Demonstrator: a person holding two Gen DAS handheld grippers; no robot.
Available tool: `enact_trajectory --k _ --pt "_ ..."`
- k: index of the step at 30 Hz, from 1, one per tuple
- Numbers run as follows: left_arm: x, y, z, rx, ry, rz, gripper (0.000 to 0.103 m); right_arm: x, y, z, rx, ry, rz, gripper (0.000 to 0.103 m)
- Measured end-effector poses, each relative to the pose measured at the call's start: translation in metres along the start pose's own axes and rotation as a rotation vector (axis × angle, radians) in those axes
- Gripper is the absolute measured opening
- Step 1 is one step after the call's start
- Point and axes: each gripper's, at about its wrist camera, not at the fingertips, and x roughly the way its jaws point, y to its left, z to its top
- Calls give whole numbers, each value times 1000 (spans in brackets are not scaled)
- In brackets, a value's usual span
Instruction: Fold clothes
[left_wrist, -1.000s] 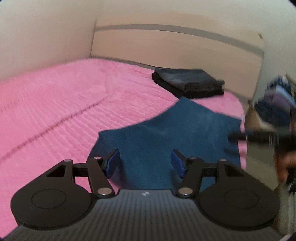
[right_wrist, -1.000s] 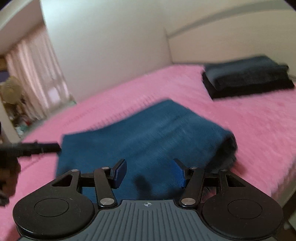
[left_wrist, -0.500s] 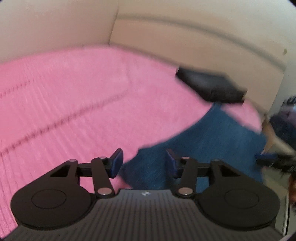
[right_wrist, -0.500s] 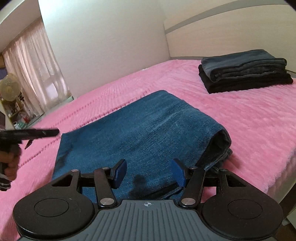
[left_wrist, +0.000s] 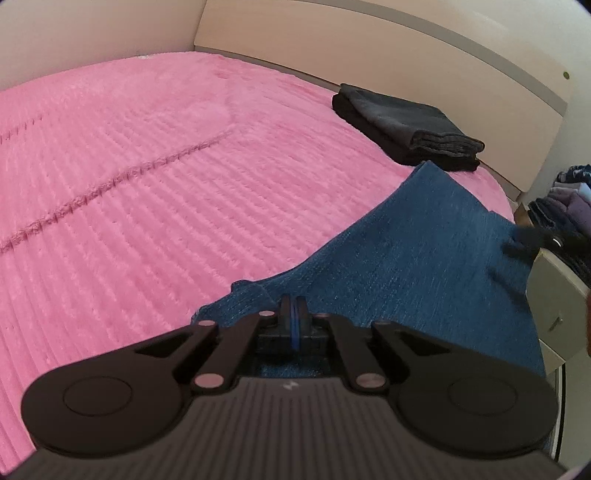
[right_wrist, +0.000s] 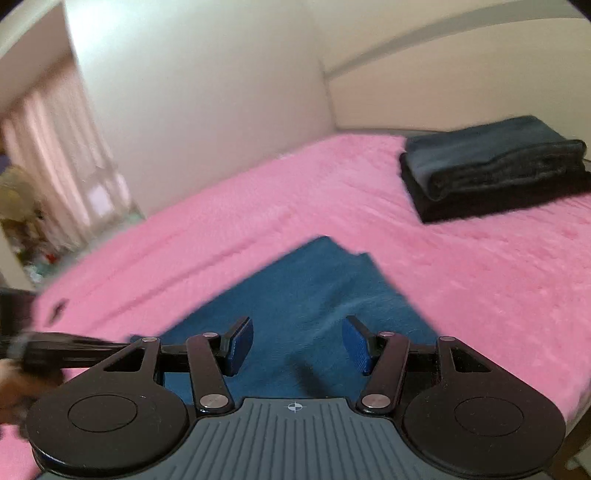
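Left gripper (left_wrist: 293, 317): my jaws are pressed together with the near corner of the blue garment (left_wrist: 424, 258) at them — the cloth bunches up right at the tips, so I take it as pinched.
Right gripper (right_wrist: 297, 345): my jaws stand wide apart and hold nothing; they hover just over the blue garment (right_wrist: 306, 295), and I cannot tell whether the blue pads (right_wrist: 240, 345) touch it.
Blue garment: it lies on the pink bedspread (left_wrist: 147, 177) near the bed's edge, mostly flat, with 1 corner pointing toward the dark pile.
Dark pile (left_wrist: 406, 129): 2 folded dark pieces stacked by the headboard (left_wrist: 369, 48), apart from the blue garment; my right camera shows the same stack (right_wrist: 495, 166), blurred.
Bedspread: ribbed, with a stitched seam running across it.
Beside the bed: a small pale cabinet (left_wrist: 554, 295) with dark clothes heaped on top (left_wrist: 565, 214).
My other tool: the right gripper's dark tip (left_wrist: 528, 240) shows blurred at the garment's far edge — the left one (right_wrist: 66, 350) appears blurred in the right camera.
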Motion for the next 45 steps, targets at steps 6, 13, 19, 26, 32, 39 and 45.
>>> enact_trajectory --k 6,13,19,26,32,39,45 --pt "-5 -2 5 -2 -3 3 3 0 -13 0 22 32 -22 57" --pt "-34 -24 -12 96 -30 72 13 -57 -6 -33 -32 1 -40 57" --pt "-66 -44 -34 155 -54 102 27 -92 29 -67 -329 25 0 87" --pt "-103 -102 -73 391 -98 124 60 -81 72 -108 -957 87 -23 87" --pt "-105 -166 -120 650 -91 129 73 -44 90 -137 -1448 123 -26 87" --pt "-87 -200 -148 768 -92 165 78 -5 99 -147 -1611 123 44 72" --pt "-73 -223 -168 911 -110 309 80 -2 112 -130 -1536 139 75 32"
